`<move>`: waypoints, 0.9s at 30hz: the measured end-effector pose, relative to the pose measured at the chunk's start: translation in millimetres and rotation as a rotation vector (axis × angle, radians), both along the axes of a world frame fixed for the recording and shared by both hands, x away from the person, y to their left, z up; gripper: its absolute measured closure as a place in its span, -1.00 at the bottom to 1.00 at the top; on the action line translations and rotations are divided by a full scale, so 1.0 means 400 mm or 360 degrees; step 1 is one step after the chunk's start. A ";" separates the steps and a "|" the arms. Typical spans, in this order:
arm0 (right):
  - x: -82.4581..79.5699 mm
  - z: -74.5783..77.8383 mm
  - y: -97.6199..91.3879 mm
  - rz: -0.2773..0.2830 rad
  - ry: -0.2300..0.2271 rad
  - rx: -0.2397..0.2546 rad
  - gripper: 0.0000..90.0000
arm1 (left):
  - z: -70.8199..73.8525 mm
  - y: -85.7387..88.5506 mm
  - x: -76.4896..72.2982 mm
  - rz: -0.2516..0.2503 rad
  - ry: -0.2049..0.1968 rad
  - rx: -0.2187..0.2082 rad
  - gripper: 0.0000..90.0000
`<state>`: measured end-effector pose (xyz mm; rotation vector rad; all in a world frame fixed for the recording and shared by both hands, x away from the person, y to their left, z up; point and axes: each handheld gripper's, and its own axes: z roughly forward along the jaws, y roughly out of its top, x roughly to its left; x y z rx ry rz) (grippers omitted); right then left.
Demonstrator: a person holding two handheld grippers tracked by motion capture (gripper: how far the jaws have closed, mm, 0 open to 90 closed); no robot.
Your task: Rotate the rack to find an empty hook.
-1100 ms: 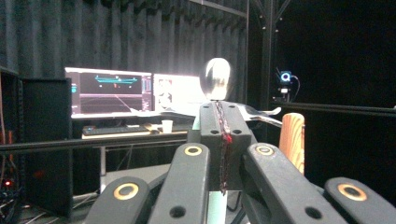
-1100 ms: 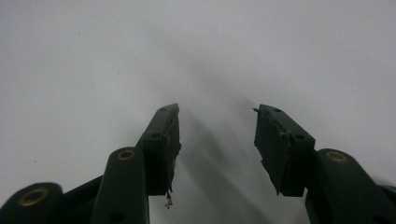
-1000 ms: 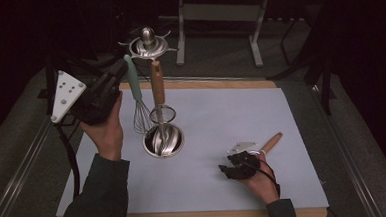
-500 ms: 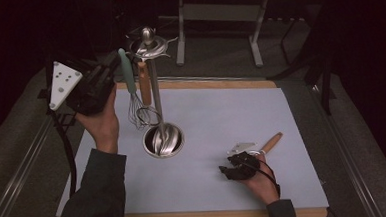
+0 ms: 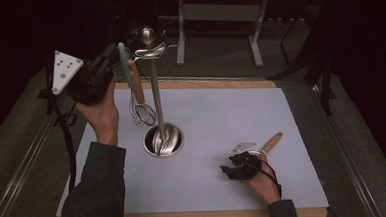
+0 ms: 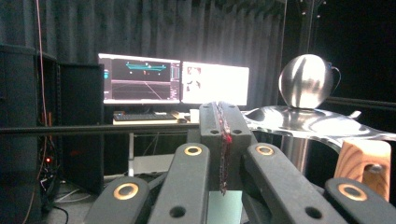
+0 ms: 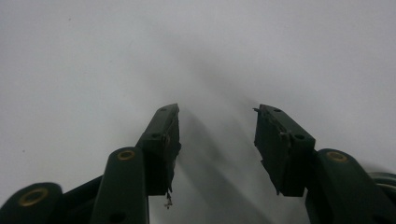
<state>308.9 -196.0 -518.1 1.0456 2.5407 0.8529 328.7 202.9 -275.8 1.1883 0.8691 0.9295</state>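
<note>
Teal-handled wire whisk point(image 5: 123, 57) is hanging high beside the tall steel utensil stand with a ball top point(image 5: 154, 98), its handle end sitting just left of the stand's scalloped hook plate point(image 5: 150, 51). The left gripper point(image 5: 114, 55) is clamping that handle near its top; in the left gripper view the jaws are standing pressed together, with a sliver of teal showing below them.

Several things are looking risky. The grip is sitting on a slim, smooth handle, so the whisk could be swinging or slipping as it nears a hook. A wooden-handled utensil point(image 5: 137, 87) is hanging from the plate right beside it, and the wire heads are overlapping next to the pole, so they could be tangling. Pushing sideways on the plate could be tipping the stand, since nothing is bracing its round base point(image 5: 163, 140).

The right gripper point(image 5: 228, 171) is resting on the pale blue mat point(image 5: 221, 112), well to the right of the stand's base, jaws spread with nothing between them.
</note>
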 end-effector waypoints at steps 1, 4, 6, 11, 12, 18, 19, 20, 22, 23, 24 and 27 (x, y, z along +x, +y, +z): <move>0.000 0.000 0.000 0.0000 -0.0001 -0.0001 0.11 | 0.001 0.001 0.004 -0.0009 0.0006 -0.0012 0.99; 0.000 -0.002 0.000 0.0000 0.0002 -0.0007 0.11 | 0.003 0.006 0.014 -0.0026 0.0018 -0.0011 0.99; 0.001 -0.003 0.000 0.0001 0.0001 -0.0009 0.11 | 0.004 0.007 0.020 -0.0031 0.0026 -0.0008 0.99; 0.000 -0.004 0.001 0.0002 0.0005 -0.0011 0.10 | 0.007 0.009 0.034 -0.0031 0.0038 0.0001 0.98; 0.000 -0.005 0.001 0.0002 0.0004 -0.0012 0.10 | 0.007 0.008 0.036 -0.0030 0.0038 -0.0002 0.98; 0.000 -0.004 0.000 0.0003 0.0000 -0.0014 0.10 | 0.005 0.010 0.042 -0.0011 0.0056 -0.0004 0.99; 0.000 -0.004 0.000 0.0002 0.0000 -0.0014 0.10 | 0.005 0.009 0.040 -0.0015 0.0054 -0.0002 0.99; 0.000 -0.004 -0.001 0.0001 -0.0001 -0.0015 0.10 | 0.005 0.009 0.039 -0.0015 0.0051 0.0004 0.99; 0.000 -0.003 -0.002 -0.0001 -0.0003 -0.0014 0.10 | 0.006 0.009 0.036 -0.0014 0.0044 0.0012 0.99; 0.000 -0.002 -0.002 -0.0004 -0.0003 -0.0012 0.10 | 0.007 0.009 0.034 -0.0014 0.0042 0.0012 0.99; 0.000 -0.002 -0.002 -0.0005 -0.0003 -0.0009 0.10 | 0.007 0.011 0.032 -0.0012 0.0042 0.0018 0.99; 0.000 0.000 -0.005 -0.0005 -0.0004 -0.0008 0.09 | 0.009 0.016 0.026 -0.0010 0.0037 0.0022 0.99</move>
